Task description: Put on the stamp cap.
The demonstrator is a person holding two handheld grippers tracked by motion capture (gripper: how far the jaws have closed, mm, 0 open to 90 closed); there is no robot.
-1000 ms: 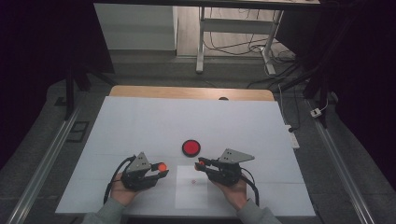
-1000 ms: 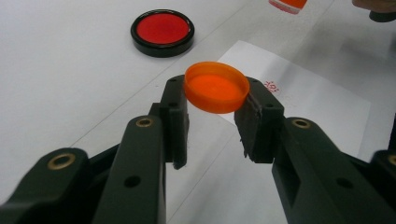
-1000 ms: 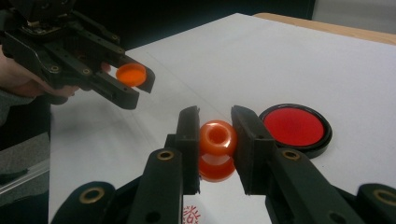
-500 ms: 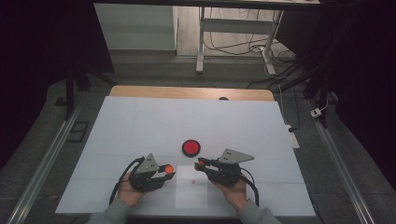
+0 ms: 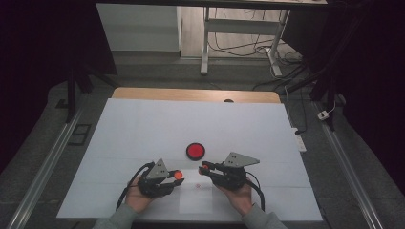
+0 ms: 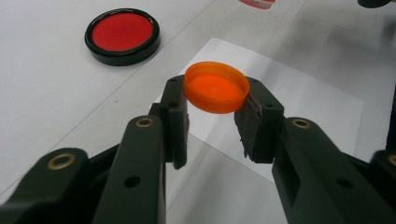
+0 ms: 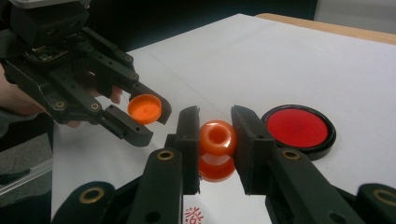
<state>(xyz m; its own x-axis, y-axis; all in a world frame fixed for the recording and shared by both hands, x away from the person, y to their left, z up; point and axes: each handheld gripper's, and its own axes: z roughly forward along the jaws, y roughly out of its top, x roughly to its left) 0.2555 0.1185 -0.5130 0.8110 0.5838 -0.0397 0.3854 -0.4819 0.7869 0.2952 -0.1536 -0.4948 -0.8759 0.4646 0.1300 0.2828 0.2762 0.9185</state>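
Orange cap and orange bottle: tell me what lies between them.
Nothing. In the high view, only bare white sheet separates the orange cap in the left gripper from the orange bottle in the right gripper.

From my remote station: the table is covered almost edge to edge by a white sheet, with a strip of bare wood showing along its far edge. A round black dish with a red centre lies flat on the white, near the middle of the near half. Just nearer to me, a smaller, brighter white sheet of paper lies flat by the near edge, bearing a small red printed mark. I cannot read that mark.
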